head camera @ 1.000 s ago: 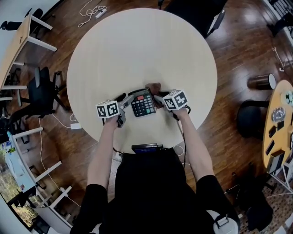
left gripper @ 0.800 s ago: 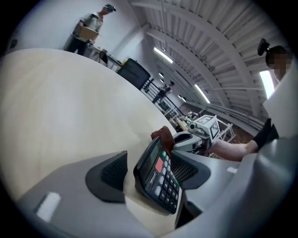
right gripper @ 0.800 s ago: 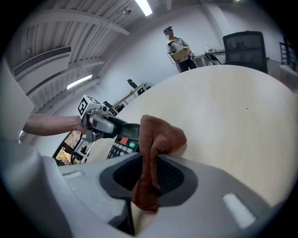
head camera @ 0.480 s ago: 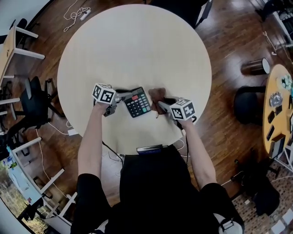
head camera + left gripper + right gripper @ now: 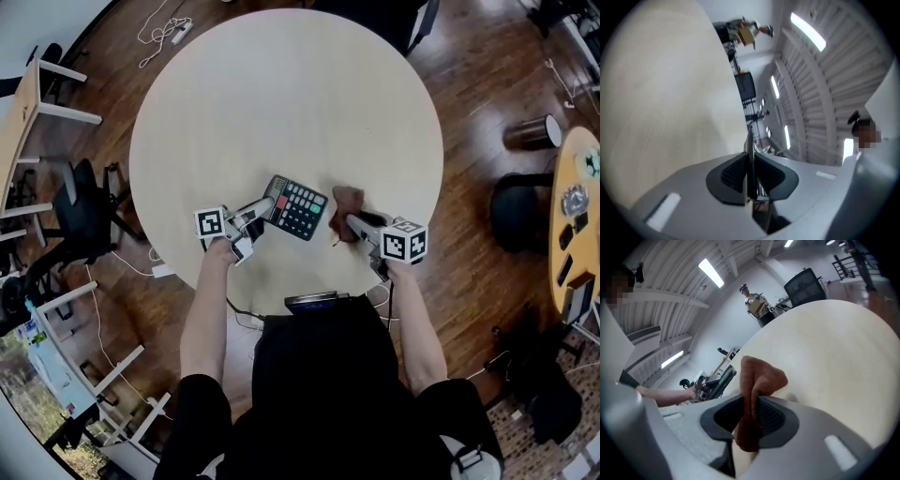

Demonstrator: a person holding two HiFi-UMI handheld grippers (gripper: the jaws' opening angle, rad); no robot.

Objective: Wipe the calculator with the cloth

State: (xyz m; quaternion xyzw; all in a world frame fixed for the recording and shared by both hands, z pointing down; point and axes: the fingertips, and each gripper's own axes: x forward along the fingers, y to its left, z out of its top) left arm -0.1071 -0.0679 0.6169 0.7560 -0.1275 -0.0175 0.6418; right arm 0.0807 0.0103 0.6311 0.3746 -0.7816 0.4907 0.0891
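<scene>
Now the left gripper (image 5: 265, 208) has the black calculator (image 5: 300, 208) by its left end, jaws closing on the thin edge that stands between the pads. It sits askew, keys up, over the near part of the round pale table (image 5: 281, 94). Just beside its right end, the right gripper (image 5: 349, 221) is clenched tight on a bunched brown cloth (image 5: 347, 199).

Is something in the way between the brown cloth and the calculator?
No, nothing that shows. Only a bit of bare table lies between the brown cloth, pinched in the right gripper, and the calculator. The left gripper, its jaws closing on the calculator's edge, is on the side away from the cloth.
</scene>
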